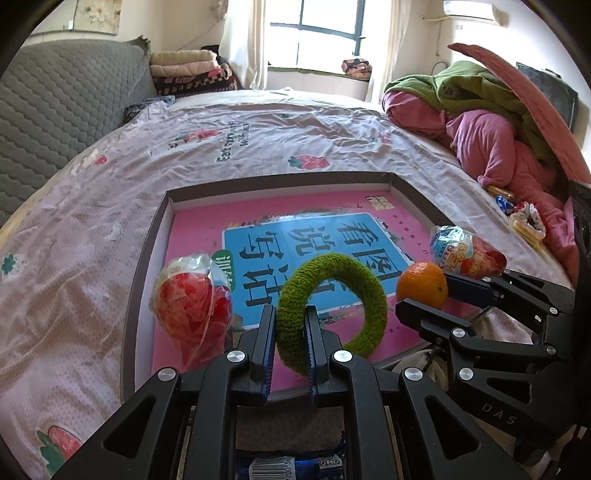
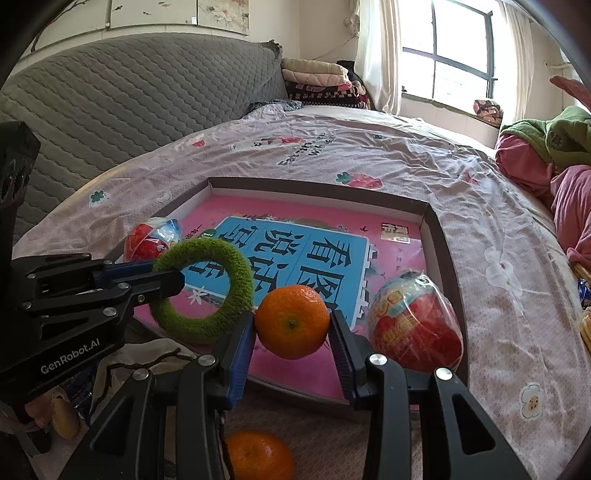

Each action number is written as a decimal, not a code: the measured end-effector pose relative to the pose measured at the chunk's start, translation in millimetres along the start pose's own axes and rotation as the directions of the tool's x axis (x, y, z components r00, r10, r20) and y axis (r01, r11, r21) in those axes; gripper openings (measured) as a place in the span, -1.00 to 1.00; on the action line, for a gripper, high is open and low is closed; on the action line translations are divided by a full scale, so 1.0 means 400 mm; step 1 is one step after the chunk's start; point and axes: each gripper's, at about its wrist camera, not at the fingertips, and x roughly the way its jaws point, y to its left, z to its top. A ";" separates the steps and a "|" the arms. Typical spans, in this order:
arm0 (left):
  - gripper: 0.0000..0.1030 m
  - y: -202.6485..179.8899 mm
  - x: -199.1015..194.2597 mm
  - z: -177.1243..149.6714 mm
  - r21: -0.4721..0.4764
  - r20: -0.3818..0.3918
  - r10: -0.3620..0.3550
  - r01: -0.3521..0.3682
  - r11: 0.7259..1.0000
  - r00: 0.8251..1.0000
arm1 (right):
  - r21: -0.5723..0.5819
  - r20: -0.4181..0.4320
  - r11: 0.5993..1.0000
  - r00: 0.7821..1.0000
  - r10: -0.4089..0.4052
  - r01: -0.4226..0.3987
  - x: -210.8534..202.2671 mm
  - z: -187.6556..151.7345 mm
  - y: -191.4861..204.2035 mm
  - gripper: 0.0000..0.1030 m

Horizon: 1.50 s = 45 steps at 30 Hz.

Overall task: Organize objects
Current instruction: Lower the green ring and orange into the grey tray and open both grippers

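A home bedroom.
Ahead of the jaws: bed (image 1: 258, 147) with strawberry sheet, grey headboard (image 2: 129, 103), folded blankets (image 1: 188, 70), curtained window (image 1: 317, 33).

1. A bed (image 1: 258, 122) carries everything, spread with a pale pink sheet (image 2: 388, 155) printed with strawberries.
2. A shallow box lid (image 2: 441, 236) with dark walls lies on the sheet near the bed's near edge.
3. A heap of pink and green bedding (image 1: 480, 122) sits along the right edge.
4. Folded blankets (image 1: 188, 70) are stacked at the far left corner.
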 end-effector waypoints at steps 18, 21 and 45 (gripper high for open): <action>-0.54 0.027 0.022 0.004 -0.058 -0.062 -0.006 0.002 0.998 0.998 | 0.030 -0.010 1.000 1.000 -0.007 0.007 0.000 -0.002 -0.012 -0.20; -0.53 0.034 0.016 0.006 -0.069 -0.051 -0.005 0.001 0.998 0.999 | 0.032 -0.009 0.999 1.000 -0.011 0.012 -0.002 -0.001 -0.014 -0.21; -0.12 0.061 -0.112 0.046 -0.124 0.053 -0.020 0.027 0.992 0.998 | -0.005 0.143 1.000 0.989 -0.024 0.025 -0.100 0.020 0.010 -0.09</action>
